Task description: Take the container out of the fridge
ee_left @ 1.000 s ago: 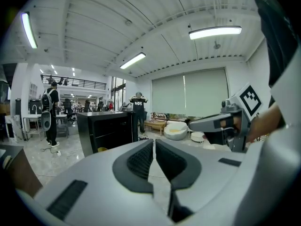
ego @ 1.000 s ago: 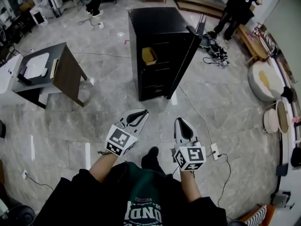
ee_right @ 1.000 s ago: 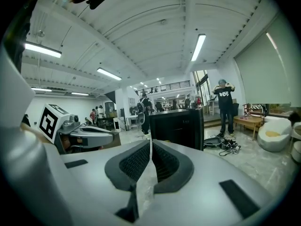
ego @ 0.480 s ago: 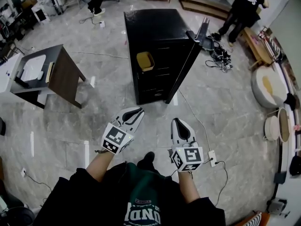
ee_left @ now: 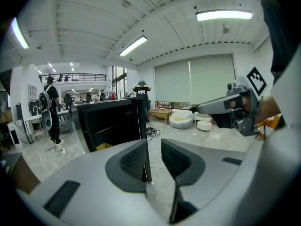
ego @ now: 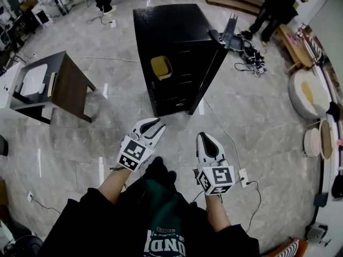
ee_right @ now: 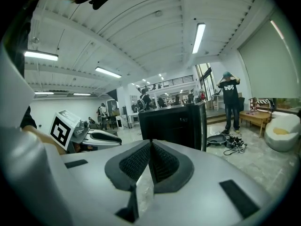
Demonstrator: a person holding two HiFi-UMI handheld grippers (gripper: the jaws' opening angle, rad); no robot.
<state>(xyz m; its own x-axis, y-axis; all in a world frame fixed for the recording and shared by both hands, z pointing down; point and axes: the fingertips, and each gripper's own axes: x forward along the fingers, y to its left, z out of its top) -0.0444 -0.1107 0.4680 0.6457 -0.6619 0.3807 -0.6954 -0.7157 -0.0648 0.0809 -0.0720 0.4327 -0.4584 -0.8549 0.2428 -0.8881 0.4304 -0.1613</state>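
Far left stands a dark side table (ego: 69, 84) on the marble floor (ego: 257, 116). My left tongs (ego: 154, 125) hover over the floor in front of me, well short of the fridge; their jaws are opening, a clear gap shows between the pads, and nothing is in it. Ahead is the black fridge (ego: 171, 31), its door (ego: 211, 68) swung open to the right. The yellow container (ego: 161, 67) sits inside it, high up at the left of the open front, apart from both my tools. My right tongs (ego: 207, 139) are beside the left pair, jaws pressed together on nothing. Beyond the door lie tangled cables (ego: 252, 63), a person (ego: 278, 4) stands further back, and a round cushion (ego: 306, 92) sits far right.
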